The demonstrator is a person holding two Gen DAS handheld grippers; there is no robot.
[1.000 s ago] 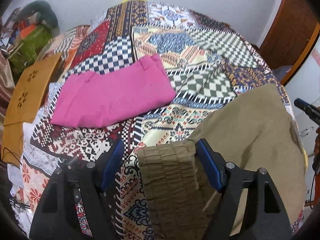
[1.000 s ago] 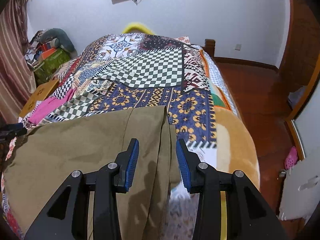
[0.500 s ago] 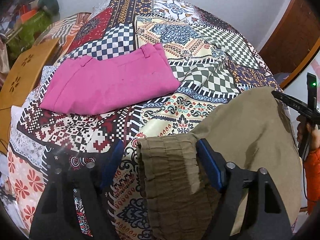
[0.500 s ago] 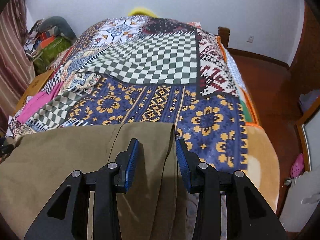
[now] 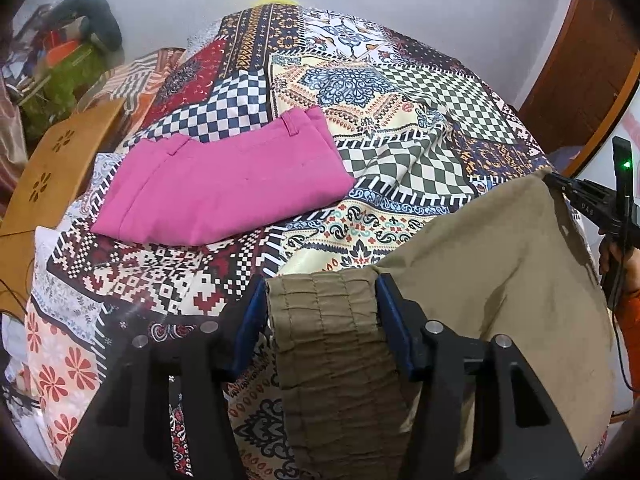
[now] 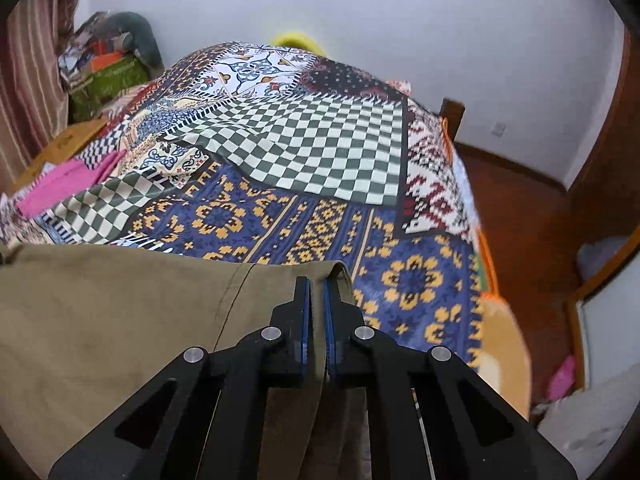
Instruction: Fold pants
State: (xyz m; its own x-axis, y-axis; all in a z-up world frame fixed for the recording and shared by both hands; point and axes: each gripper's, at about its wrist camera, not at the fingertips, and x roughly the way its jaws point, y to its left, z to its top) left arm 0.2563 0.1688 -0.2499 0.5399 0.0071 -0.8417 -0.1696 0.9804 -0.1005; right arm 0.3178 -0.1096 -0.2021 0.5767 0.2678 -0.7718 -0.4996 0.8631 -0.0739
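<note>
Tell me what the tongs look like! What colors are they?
Both tongs, left and right, are black plastic with triangle cut-outs, round silver screws and blue ridged pads. In the left view, the right one shows white lettering, a green light, a black cable and an orange sleeve.

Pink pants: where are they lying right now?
The folded pink pants lie on the patterned bedspread, left of centre in the left wrist view, beyond the left gripper and beside the wooden board.
</note>
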